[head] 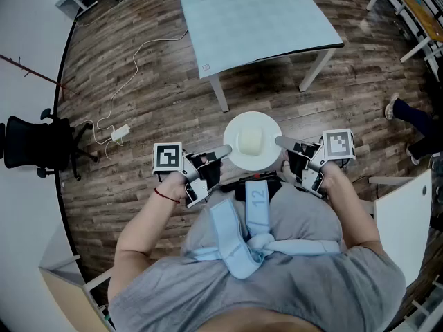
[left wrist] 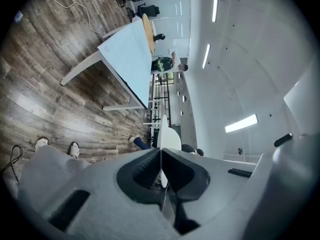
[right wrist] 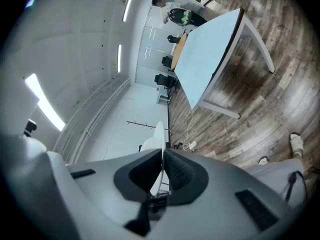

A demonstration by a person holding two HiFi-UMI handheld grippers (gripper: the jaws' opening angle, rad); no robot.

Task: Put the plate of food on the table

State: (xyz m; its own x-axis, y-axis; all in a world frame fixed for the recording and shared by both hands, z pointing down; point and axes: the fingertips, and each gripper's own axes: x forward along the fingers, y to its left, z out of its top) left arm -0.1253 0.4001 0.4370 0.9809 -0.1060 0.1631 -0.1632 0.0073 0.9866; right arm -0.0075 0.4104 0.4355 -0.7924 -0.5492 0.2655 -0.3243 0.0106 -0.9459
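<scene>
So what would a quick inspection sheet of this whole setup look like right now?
surface: table, pale blue top, ahead of the person; the plate is not on it yet.
job's things: plate with pale food, held over the floor between the two grippers.
clutter: nothing seen on the table top.
grippers: left gripper shut on the plate's left rim; right gripper shut on its right rim.
cables: white cable with an adapter, loose on the floor left of the table.
surroundings: wood floor; black chair at far left; someone's foot at far right.
</scene>
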